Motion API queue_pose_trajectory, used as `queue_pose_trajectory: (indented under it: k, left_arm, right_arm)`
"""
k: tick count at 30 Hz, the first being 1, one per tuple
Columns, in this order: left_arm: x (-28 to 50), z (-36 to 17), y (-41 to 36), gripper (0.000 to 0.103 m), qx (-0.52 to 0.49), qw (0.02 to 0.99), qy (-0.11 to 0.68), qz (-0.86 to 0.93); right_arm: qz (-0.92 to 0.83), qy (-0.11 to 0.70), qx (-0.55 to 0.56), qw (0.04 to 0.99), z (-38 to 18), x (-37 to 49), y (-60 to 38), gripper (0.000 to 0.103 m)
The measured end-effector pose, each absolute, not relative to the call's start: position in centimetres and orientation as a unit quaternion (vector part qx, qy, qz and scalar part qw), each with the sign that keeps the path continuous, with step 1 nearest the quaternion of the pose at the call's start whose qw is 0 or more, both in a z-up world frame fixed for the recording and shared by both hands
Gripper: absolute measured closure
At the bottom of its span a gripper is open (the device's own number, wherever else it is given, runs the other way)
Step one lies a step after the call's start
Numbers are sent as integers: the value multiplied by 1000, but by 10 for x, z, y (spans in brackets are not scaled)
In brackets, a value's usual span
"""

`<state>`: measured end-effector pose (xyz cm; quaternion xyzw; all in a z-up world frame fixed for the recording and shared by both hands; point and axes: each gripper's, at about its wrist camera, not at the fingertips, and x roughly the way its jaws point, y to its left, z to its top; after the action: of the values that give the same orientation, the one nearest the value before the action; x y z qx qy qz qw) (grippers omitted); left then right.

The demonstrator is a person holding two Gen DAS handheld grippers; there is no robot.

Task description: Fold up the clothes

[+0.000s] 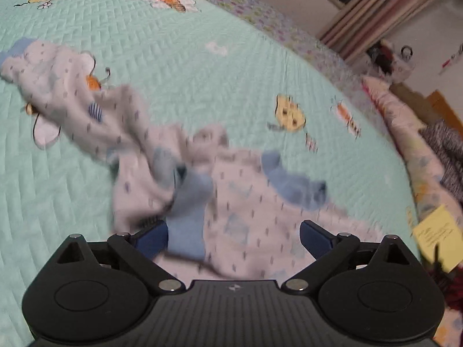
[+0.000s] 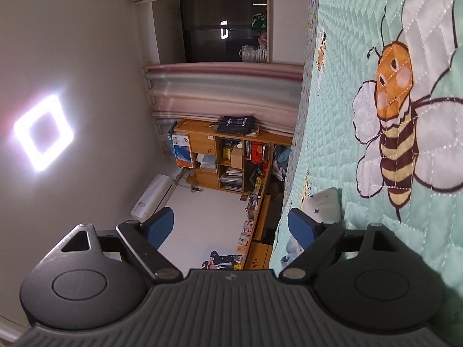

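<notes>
Left wrist view: mint quilted bedspread (image 1: 202, 66) with bee and chick prints fills most of the frame. A crumpled white baby garment (image 1: 139, 150) with small dark dots and blue cuffs lies sprawled on it, running from upper left down to the fingers; heavy motion blur, so the exact fold state is unreadable. One blue cuff (image 1: 188, 217) sits just beside the left blue pad; another blue cuff (image 1: 292, 182) lies further right on the cloth. Right edge is cluttered: a floral pillow (image 1: 405, 133), a dark knitted item (image 1: 448, 156) on it, a yellow paper note (image 1: 437, 234) near the bed edge, curtains (image 1: 367, 20) behind. Left hand-held gripper (image 1: 233, 234) is spread wide, pitched down over the garment, cloth between the pads, neither pad clamping it. Right wrist view: camera is rolled sideways, so the bedspread (image 2: 361, 217) stands as a wall on the right, with a big bee print (image 2: 396, 121) close up. Square ceiling light (image 2: 43, 133) on the left, wooden shelf unit (image 2: 225, 159) full of boxes and books mid-frame, wall air conditioner (image 2: 153, 199) beside it, dark window (image 2: 222, 29) above. A pale cloth bump with star marks (image 2: 324, 205) sits just behind the right pad; can't tell whether it's touching. Right hand-held gripper (image 2: 231, 228) is spread apart, nothing between the pads, aimed along the bed edge into the room.
</notes>
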<state>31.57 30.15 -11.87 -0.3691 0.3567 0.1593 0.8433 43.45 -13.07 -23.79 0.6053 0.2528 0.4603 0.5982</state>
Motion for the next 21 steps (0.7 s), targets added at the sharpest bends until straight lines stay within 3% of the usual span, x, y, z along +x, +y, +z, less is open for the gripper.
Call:
queue_pose_trajectory:
  k: [5, 12, 18, 21]
  left_arm:
    - [299, -88, 334, 2, -359, 859, 303, 203]
    - [268, -122, 396, 4, -418, 794, 327, 297]
    - [311, -116, 353, 5, -271, 825, 399, 294]
    - [337, -105, 325, 5, -186, 847, 410, 282]
  right_arm:
    - [461, 252, 608, 596, -239, 439, -129, 16]
    - [461, 250, 608, 596, -241, 439, -127, 16]
    - [474, 247, 585, 609, -233, 439, -122, 11]
    - [498, 251, 528, 641, -217, 435, -111, 3]
